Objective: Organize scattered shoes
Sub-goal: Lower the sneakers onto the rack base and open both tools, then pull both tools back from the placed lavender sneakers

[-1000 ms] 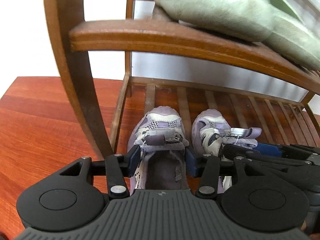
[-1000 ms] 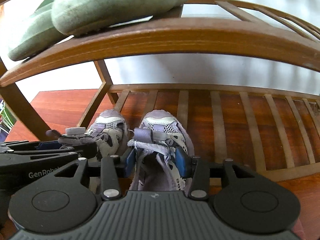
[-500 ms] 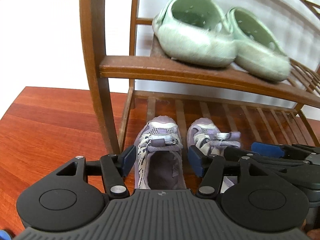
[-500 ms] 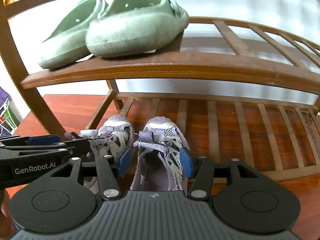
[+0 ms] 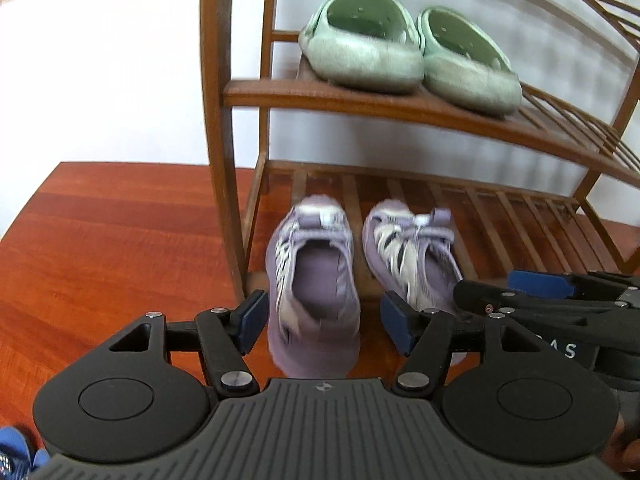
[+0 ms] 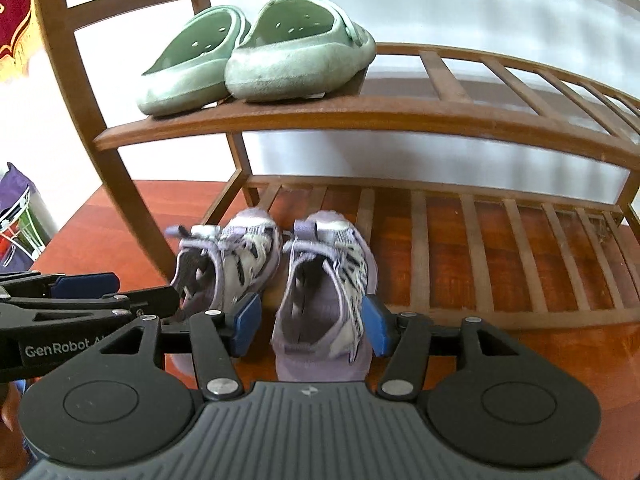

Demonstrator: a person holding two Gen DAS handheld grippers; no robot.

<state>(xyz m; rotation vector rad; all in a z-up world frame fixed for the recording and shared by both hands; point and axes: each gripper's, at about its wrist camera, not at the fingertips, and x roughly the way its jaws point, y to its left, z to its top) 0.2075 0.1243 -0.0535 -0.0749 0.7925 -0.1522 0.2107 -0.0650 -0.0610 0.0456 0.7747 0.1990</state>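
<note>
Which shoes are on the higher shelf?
The green clogs. They sit on the upper shelf, while the purple sneakers stand below them on the bottom slats.

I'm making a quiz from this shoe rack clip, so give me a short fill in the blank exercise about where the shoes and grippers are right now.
1. The green clogs sit on the ____ shelf of the wooden rack.
2. The purple sneakers stand on the ____ shelf.
3. The left gripper and right gripper both have their jaws ____.
4. The sneakers' heels point ____ the cameras.

Missing words: upper; bottom; open; toward
</note>
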